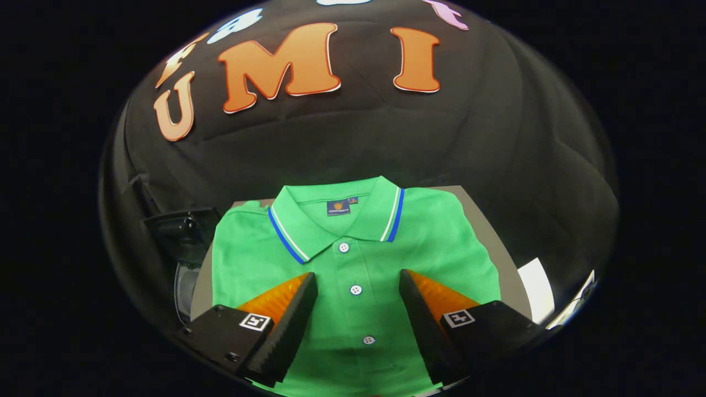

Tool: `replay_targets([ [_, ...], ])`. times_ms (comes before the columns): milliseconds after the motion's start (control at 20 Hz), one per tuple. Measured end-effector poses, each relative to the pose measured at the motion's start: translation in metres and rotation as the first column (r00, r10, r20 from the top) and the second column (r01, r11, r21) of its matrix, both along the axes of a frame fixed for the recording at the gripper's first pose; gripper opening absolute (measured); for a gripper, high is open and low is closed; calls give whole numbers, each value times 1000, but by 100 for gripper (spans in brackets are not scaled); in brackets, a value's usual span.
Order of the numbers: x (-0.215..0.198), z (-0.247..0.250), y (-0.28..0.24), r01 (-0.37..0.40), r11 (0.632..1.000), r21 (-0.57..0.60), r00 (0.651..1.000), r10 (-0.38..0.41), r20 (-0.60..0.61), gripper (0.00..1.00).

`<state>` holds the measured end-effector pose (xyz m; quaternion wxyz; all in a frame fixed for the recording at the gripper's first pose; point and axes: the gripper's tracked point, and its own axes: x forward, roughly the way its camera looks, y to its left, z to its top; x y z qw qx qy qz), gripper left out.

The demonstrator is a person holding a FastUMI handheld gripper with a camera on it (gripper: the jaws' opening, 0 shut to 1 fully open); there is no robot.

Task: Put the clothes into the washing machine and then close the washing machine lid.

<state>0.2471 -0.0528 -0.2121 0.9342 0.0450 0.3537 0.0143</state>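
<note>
A green polo shirt point(353, 259) lies flat and folded on a grey surface point(485, 220), collar pointing away from me. The collar has blue and white stripes, and white buttons run down the placket. My gripper point(357, 278) hovers over the shirt's chest, open, with the placket showing in the gap between its two fingers. Neither finger presses on the cloth. To the left of the shirt stands a dark machine part with a rounded edge point(185, 248); I cannot tell whether it belongs to the washing machine.
The black cloth wall point(496, 138) rises right behind the grey surface. A white object point(538, 289) sits at the right, beside the surface's edge.
</note>
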Motion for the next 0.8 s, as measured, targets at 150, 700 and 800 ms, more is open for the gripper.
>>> replay_targets([
  [150,-1,1,0,-20,1000,-14,998,20,-56,98],
  [700,1,2,14,-93,995,-33,987,88,-134,57],
  [800,1,2,15,-93,995,-43,986,85,-145,42],
])
